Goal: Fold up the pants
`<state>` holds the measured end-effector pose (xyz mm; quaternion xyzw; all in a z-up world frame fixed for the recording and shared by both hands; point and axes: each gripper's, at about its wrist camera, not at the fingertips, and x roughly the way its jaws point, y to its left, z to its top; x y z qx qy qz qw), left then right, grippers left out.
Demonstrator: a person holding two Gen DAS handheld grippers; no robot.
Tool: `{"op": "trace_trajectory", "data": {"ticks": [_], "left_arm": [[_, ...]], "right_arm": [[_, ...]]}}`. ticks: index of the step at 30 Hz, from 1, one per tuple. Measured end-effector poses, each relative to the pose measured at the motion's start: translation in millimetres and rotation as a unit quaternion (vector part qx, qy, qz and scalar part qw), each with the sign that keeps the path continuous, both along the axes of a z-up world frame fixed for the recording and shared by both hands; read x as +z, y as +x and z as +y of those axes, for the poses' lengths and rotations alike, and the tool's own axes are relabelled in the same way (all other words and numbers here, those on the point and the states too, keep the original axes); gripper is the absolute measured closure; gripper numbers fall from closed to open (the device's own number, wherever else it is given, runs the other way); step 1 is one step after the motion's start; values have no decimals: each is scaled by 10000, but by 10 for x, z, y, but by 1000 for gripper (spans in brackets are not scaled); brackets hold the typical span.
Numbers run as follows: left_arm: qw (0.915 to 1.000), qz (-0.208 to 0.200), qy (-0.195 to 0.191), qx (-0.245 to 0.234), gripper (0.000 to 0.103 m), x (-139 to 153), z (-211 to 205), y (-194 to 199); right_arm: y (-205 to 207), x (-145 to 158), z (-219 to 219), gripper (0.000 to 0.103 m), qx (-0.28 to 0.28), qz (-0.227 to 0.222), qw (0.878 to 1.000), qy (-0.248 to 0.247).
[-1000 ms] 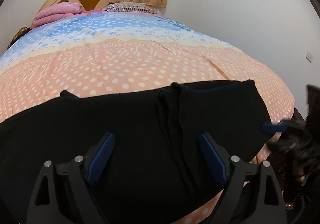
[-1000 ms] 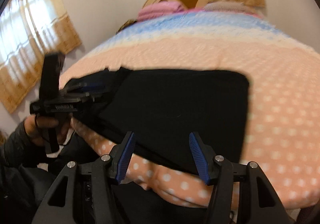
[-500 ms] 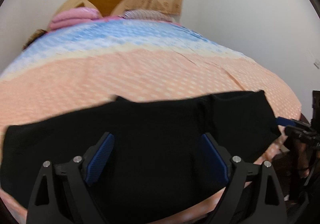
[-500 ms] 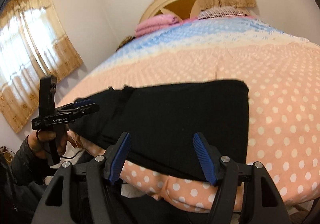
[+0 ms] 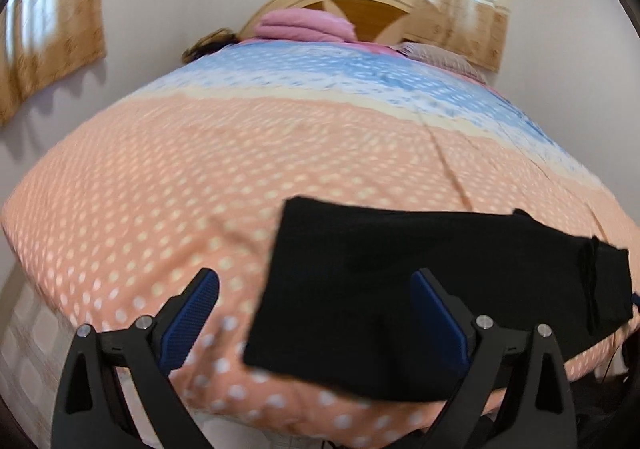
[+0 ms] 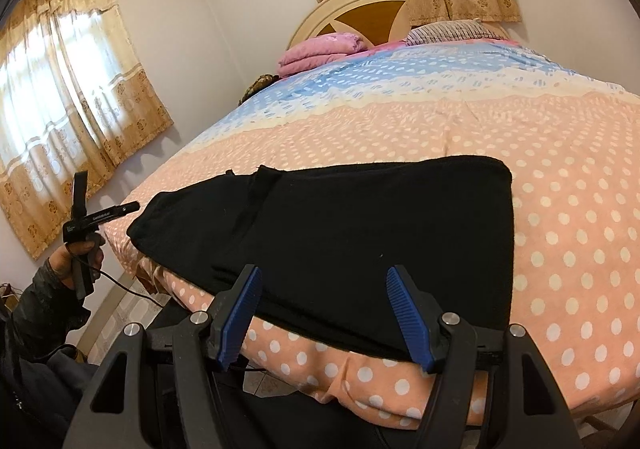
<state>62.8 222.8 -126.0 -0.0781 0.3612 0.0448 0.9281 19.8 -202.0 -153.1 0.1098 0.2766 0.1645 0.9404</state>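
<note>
pants [image 6: 360, 245]: lay folded, black, at the bed [image 6: 560, 209] edge
left tongs [image 5: 316, 319]: spread, just been opening, gripped nothing
right tongs [image 6: 324, 319]: spread, empty

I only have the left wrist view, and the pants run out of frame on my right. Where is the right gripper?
Observer: The right gripper points at the near edge of the pants, roughly midway along. Its jaws are open, have just widened, and pinch no cloth.
Operator: What does the pants' right end look like?
Observer: It is a straight folded edge lying flat on the bedspread.
Operator: Is my left gripper clear of the cloth?
Observer: Yes. The left gripper is beyond the pants' left end, apart from them. Its jaws have just been opening and are empty.
</note>
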Motion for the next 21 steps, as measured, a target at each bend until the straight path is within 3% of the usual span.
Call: {"op": "trace_trajectory", "data": {"ticks": [3, 9, 10, 14, 17, 21], "left_arm": [[9997, 20, -246, 30, 8, -110, 49, 12], [9962, 182, -840, -122, 36, -305, 78, 62], [9956, 209, -908, -115, 36, -332, 90, 56], [9966, 114, -793, -174, 37, -356, 41, 31], [9979, 153, -594, -195, 51, -334, 35, 20], [9966, 54, -803, -162, 69, -260, 127, -27]], "right_arm": [[-1, -15, 2, 36, -22, 24, 10000, 27], [5, -53, 64, 36, 28, 70, 10000, -37], [8, -55, 71, 36, 35, 78, 10000, -42], [20, -92, 87, 36, 44, 129, 9999, -55], [18, -110, 72, 36, 22, 152, 9999, -33], [21, -105, 59, 36, -4, 146, 9999, -12]]}}
